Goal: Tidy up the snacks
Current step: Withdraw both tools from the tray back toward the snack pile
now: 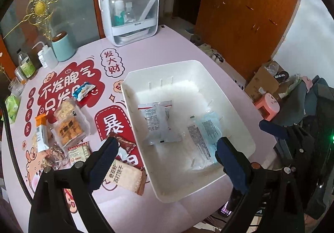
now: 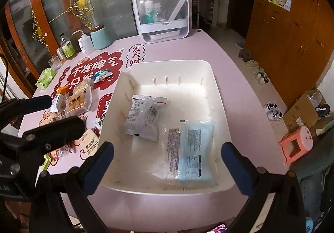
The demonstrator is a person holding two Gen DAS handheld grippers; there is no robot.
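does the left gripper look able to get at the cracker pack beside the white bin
Probably yes. The left gripper is open and empty, the cracker pack lies uncovered on the table just beneath its left finger, and the white bin sits beside it, not over it.

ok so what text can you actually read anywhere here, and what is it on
"发大财" on the pink table mat.
"不发脾气" in the mat's red cloud; the line below it is partly covered by snacks.
"暴" in the mat's red frame.
"苏打饼干" on the tan cracker packet.
Print on the two packets in the white bin, the grey one and the pale blue one, is too small to read.
Bottle labels: blurred.
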